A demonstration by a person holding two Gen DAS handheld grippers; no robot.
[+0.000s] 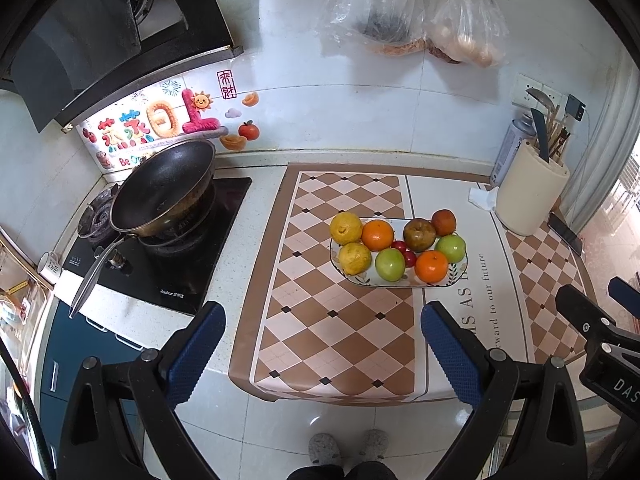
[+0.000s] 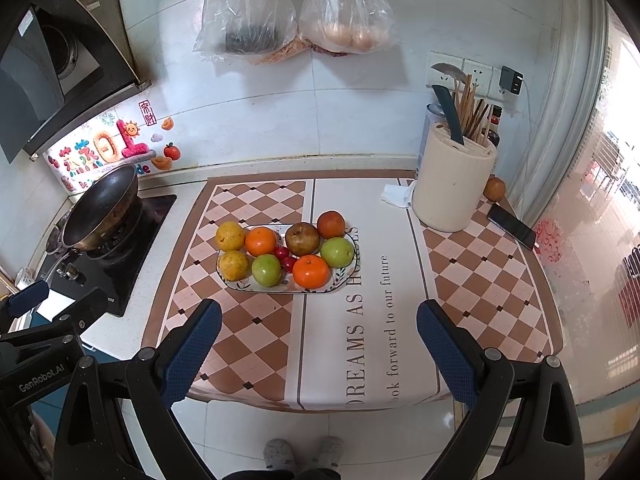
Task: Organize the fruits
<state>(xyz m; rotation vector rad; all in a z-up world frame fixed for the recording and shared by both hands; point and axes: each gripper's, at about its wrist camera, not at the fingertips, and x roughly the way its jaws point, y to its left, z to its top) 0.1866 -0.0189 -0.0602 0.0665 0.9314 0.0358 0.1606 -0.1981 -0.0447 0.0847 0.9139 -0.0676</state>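
A rectangular patterned plate [image 1: 362, 279] [image 2: 344, 276] on the checked mat holds several fruits: two yellow ones [image 1: 346, 228] at its left, two oranges [image 1: 377, 235] [image 2: 311, 271], two green apples [image 1: 389, 265] [image 2: 337, 251], a brown pear [image 2: 302, 239], a dark red fruit [image 2: 331, 224] and small red ones [image 2: 281, 252]. My left gripper [image 1: 323, 332] hangs open near the counter's front edge, short of the plate, with nothing in it. Open too and equally bare, my right gripper [image 2: 319, 330] sits in front of the plate. One more reddish fruit [image 2: 494, 189] lies behind the utensil holder.
A black wok [image 1: 162, 190] sits on the stove at the left. A cream utensil holder [image 2: 452, 184] with knife and chopsticks stands at the back right, a phone [image 2: 511, 226] beside it. Plastic bags [image 2: 292, 8] hang on the wall. A person's slippers [image 1: 346, 446] show on the floor below.
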